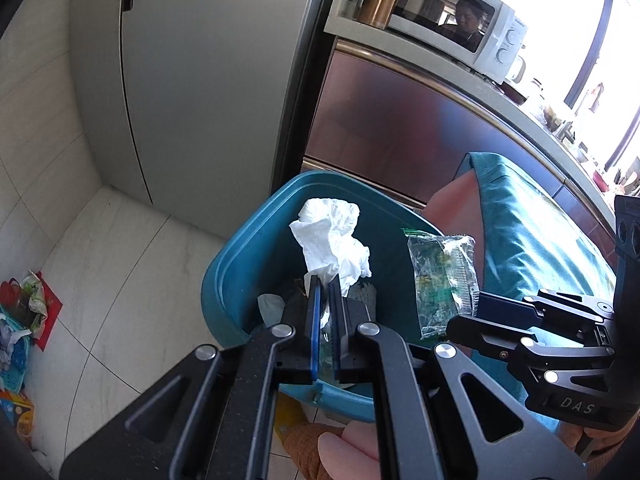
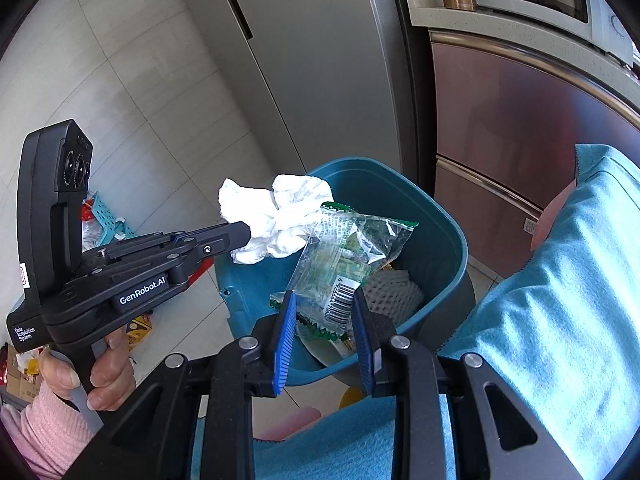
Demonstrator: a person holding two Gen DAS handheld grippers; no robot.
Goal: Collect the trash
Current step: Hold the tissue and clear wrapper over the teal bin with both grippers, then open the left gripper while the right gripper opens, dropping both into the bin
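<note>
Pinching a crumpled white tissue, the left gripper has its fingers pressed together on it, directly above the teal bin; a clear wrapper hangs over the bin's right rim. Right wrist view: right gripper clamps the wrapper's barcode end between blue pads, above the bin's near rim; tissue just left, over the bin's far-left edge.
</note>
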